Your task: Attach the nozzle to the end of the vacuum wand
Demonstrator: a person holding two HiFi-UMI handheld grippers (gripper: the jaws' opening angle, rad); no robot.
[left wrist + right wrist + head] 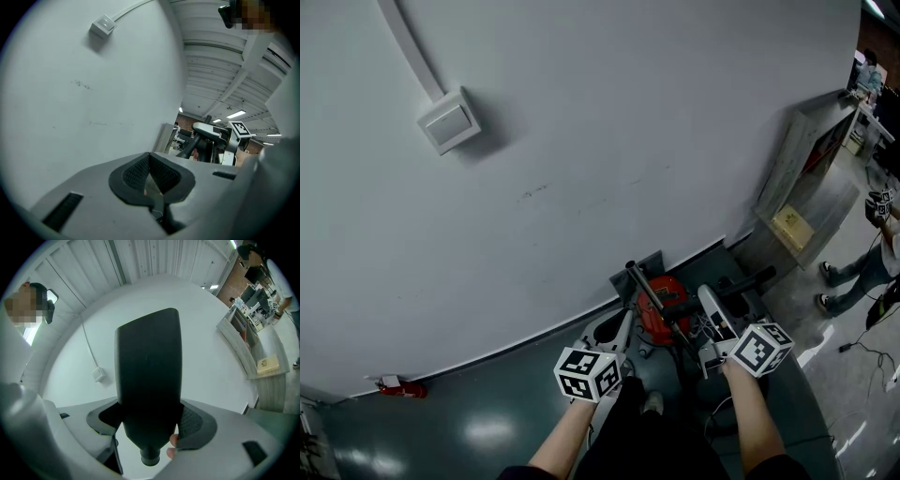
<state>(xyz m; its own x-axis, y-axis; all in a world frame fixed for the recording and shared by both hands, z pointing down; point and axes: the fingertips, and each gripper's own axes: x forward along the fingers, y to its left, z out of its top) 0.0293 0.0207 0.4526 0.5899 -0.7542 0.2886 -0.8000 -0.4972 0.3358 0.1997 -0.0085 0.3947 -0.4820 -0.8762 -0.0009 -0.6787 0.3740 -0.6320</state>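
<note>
My left gripper (150,164) is clenched on nothing, its pads (164,174) meeting with only the wall (93,93) beyond them, and it hangs just left of the red vacuum (661,317). The wand (649,292) slants up from the vacuum between my two grippers, held by neither, its upper end toward the wall. My right gripper (149,420) grasps the nozzle (147,366) at its narrowing lower part, broad end pointing away from me and round collar toward me.

The risks, as I judge them:
- Nothing steadies the wand, so a push from the nozzle could shove it aside rather than seat.
- The collar seems to face the wrong way, so I would have to turn it first.
- A grip so near the taper may let the nozzle pivot under pressure.
</note>
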